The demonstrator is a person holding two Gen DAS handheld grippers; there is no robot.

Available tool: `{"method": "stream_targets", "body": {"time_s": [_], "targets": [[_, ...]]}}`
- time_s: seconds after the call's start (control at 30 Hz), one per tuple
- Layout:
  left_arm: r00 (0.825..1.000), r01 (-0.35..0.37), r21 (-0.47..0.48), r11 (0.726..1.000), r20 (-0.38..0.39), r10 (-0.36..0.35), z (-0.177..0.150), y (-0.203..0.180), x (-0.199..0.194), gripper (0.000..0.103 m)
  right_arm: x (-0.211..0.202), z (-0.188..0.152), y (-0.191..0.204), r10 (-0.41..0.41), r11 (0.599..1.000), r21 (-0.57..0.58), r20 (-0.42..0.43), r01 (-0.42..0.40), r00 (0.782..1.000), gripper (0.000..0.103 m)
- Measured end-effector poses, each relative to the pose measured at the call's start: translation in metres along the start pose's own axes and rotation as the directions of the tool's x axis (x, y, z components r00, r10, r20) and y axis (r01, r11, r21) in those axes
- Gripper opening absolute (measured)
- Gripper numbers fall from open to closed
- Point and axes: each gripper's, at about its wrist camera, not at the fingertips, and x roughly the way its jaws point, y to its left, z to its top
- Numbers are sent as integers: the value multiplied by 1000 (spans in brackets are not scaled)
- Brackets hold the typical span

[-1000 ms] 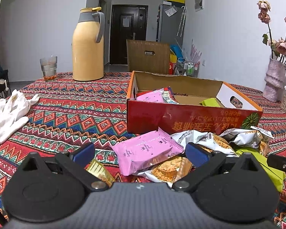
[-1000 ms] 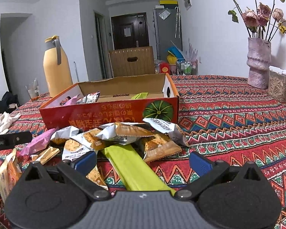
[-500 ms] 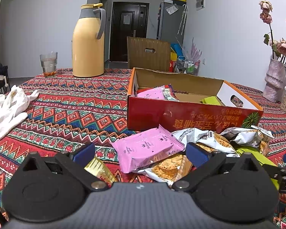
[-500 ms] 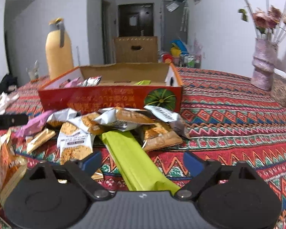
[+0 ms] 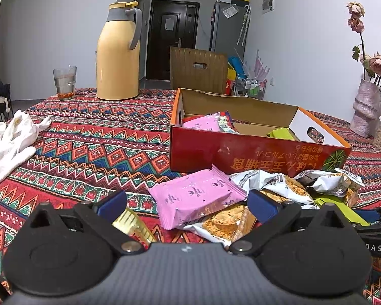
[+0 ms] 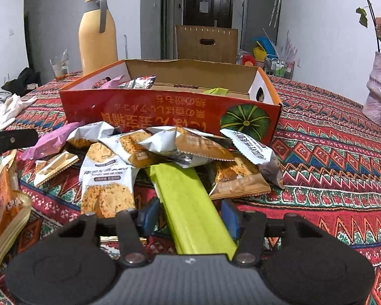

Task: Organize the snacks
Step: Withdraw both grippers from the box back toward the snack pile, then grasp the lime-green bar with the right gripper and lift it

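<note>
Two grippers: both in view, working a loose snack heap on the patterned tablecloth (image 5: 94, 132), against the near wall of the red box (image 6: 165, 106).
Right gripper (image 6: 189, 216): jaws closing, a long green packet (image 6: 190, 203) between them; the blue pads look close to its edges, but firm contact cannot be confirmed from this angle.
Left gripper (image 5: 188, 203): jaws wide, holding nothing, poised low over the pink packet (image 5: 195, 198).
Green packet: its far end lies tucked under several biscuit packets (image 6: 149, 150).
Box contents: a few packets already inside, including one pink and one green.
Risk 1: lifting the green packet would likely drag or flip the biscuit packets resting on it, scattering them across the cloth.
Risk 2: a slick, flat wrapper gripped by its edges may buckle or slip out.
Risk 3: the grippers sit near each other over the heap; a sideways move could knock them together.
Progress: early; most snacks are still outside the box.
</note>
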Motion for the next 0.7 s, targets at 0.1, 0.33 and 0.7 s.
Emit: {"method": "stream_targets", "body": {"time_s": [0.1, 0.33, 0.7], "targets": [[1000, 0, -1, 1000, 0, 0, 0, 0, 0, 103, -4, -2, 5, 22, 1000, -22, 3, -22, 1000, 37], [1000, -3, -8, 1000, -2, 3, 0, 1, 0, 103, -18, -13, 14, 15, 1000, -5, 29, -15, 999, 34], [1000, -1, 9, 1000, -9, 1, 2, -3, -5, 103, -64, -29, 9, -34, 994, 109, 180, 14, 983, 33]]}}
